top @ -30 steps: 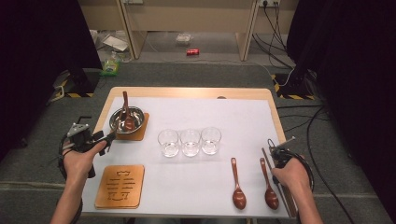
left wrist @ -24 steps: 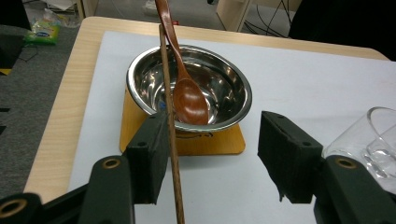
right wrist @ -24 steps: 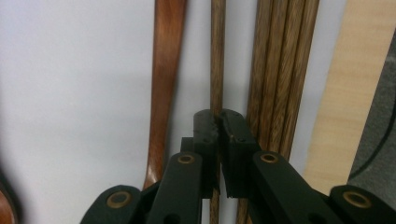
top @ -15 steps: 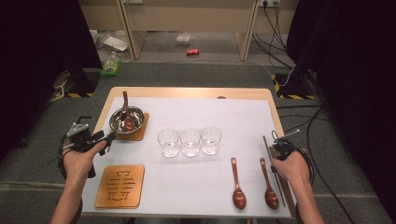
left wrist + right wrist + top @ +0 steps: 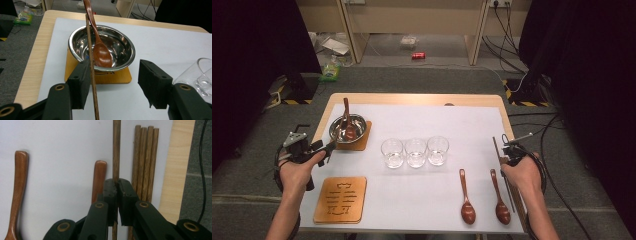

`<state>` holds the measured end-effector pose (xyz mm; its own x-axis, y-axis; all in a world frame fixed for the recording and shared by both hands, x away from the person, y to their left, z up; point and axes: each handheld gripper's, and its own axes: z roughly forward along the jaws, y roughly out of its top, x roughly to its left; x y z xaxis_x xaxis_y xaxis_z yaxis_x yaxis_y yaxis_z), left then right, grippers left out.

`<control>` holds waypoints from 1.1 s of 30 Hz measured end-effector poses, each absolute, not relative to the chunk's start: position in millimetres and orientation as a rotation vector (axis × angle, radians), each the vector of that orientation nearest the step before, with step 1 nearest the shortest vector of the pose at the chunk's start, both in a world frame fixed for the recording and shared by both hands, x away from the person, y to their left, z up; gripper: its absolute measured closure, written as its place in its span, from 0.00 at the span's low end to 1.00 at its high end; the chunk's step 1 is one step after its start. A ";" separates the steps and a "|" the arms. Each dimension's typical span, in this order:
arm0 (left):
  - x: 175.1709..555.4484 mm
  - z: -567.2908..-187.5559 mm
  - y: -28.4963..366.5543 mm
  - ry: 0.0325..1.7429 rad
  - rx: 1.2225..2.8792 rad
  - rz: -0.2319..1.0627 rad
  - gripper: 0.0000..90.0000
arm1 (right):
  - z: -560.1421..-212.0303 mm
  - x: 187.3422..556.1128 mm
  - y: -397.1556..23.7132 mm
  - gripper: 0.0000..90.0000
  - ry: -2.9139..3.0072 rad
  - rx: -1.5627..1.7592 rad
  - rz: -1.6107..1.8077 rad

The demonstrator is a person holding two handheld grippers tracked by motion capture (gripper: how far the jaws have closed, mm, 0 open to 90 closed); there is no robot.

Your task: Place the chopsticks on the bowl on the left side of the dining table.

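A steel bowl (image 5: pixel 348 127) (image 5: pixel 100 47) stands on a wooden coaster (image 5: pixel 362 140) at the table's left, with a brown spoon (image 5: pixel 347 120) (image 5: pixel 101 53) in it. One chopstick (image 5: pixel 91 62) leans from the bowl's rim down along the inner face of my left gripper's left jaw. That left gripper (image 5: pixel 329 146) (image 5: pixel 113 72) is open just in front of the bowl. My right gripper (image 5: pixel 506 150) (image 5: pixel 117 185) is shut on a single chopstick (image 5: pixel 116 150), held just above the table at the right edge.
Three empty glasses (image 5: pixel 416 151) stand in a row mid-table. Two wooden spoons (image 5: pixel 466 200) (image 5: pixel 499 200) lie front right, beside several loose chopsticks (image 5: pixel 146 157) along the mat's edge. A second cut-out coaster (image 5: pixel 341 199) lies front left. The white mat (image 5: pixel 462 120) covers the table.
My right hand has lifted slightly and drawn away from the front edge with the chopstick in its jaws. The left hand and the bowl have stayed put.
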<state>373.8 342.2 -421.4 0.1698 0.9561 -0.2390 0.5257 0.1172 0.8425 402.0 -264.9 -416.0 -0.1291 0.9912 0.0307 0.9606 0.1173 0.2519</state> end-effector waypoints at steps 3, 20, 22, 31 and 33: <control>374.0 -421.9 342.1 1.480 1.534 0.593 0.47 | -411.5 403.9 -264.0 0.95 2.221 1.956 0.345; 374.1 -423.2 341.6 1.479 1.537 0.584 0.47 | -389.8 415.7 -257.3 0.95 2.161 1.890 0.451; 374.1 -422.9 341.7 1.479 1.535 0.585 0.47 | -388.1 416.7 -256.7 0.95 2.152 1.878 0.466; 373.7 -422.3 342.3 1.480 1.533 0.587 0.47 | -380.7 420.2 -254.4 0.95 2.106 1.852 0.533; 373.7 -422.4 342.1 1.480 1.533 0.586 0.47 | -379.0 420.8 -253.7 0.95 2.094 1.845 0.550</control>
<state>373.7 342.1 -422.4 0.1721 0.9544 -0.2440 0.5286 0.1196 0.8404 420.8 -253.7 -379.0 -0.1332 0.9906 0.0296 0.8776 0.1040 0.4680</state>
